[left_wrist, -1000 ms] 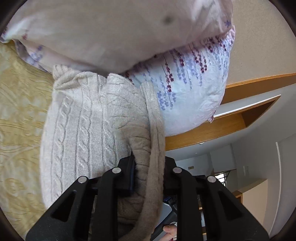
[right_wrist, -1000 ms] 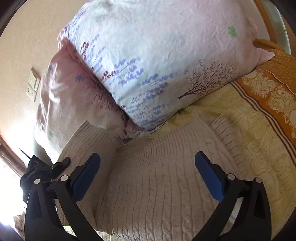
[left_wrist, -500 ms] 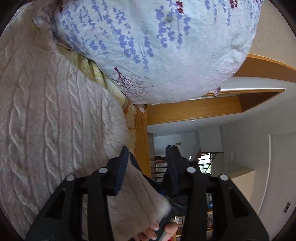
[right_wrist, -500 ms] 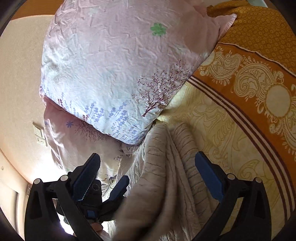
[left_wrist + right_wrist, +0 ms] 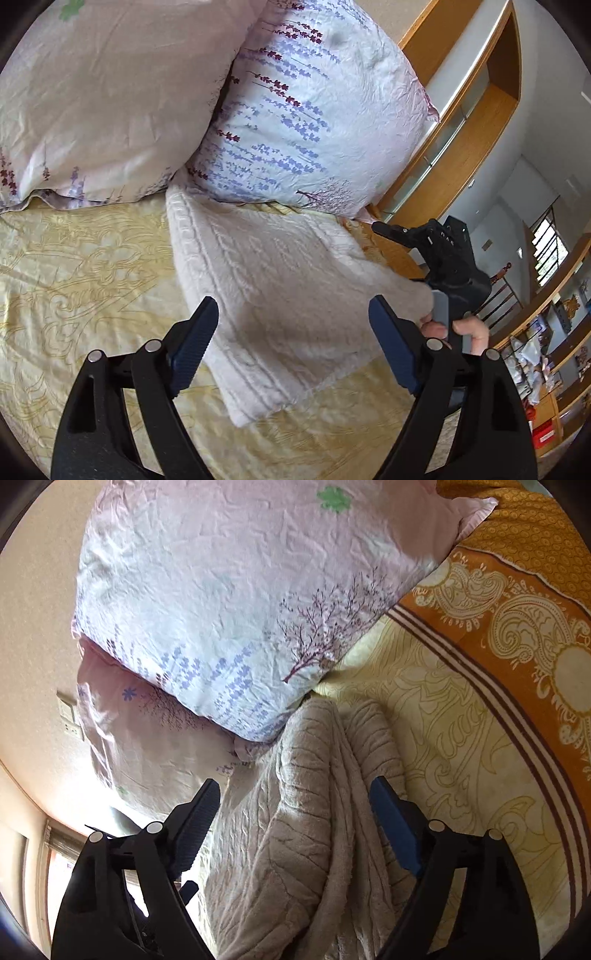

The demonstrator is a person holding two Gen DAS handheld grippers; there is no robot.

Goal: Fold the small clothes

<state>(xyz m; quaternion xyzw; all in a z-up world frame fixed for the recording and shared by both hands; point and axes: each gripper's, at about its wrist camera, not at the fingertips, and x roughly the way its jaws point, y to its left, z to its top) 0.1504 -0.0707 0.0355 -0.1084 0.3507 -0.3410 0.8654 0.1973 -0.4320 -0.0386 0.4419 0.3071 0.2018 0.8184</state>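
Note:
A cream cable-knit sweater (image 5: 280,295) lies folded on the yellow bedspread (image 5: 81,280), its far edge against two floral pillows. My left gripper (image 5: 293,332) hovers over its near half with jaws wide and still opening; nothing is pinched between the pads. At the sweater's right edge, a hand holds the right gripper's black body (image 5: 450,266). In the right wrist view, a raised fold of the sweater (image 5: 314,812) runs between the blue pads of my right gripper (image 5: 295,801), whose jaws are closing. The pads stand beside the knit without a visible squeeze.
Two floral pillows (image 5: 306,110) are stacked at the head of the bed. An orange patterned blanket border (image 5: 517,627) runs along the right. A wooden headboard and shelf unit (image 5: 461,147) rises behind, and a wall switch plate (image 5: 68,716) is at the left.
My left gripper let go of the sweater edge, opened wide and drew back, and the sweater now lies folded flat. The right gripper's jaws came in a little around the raised fold.

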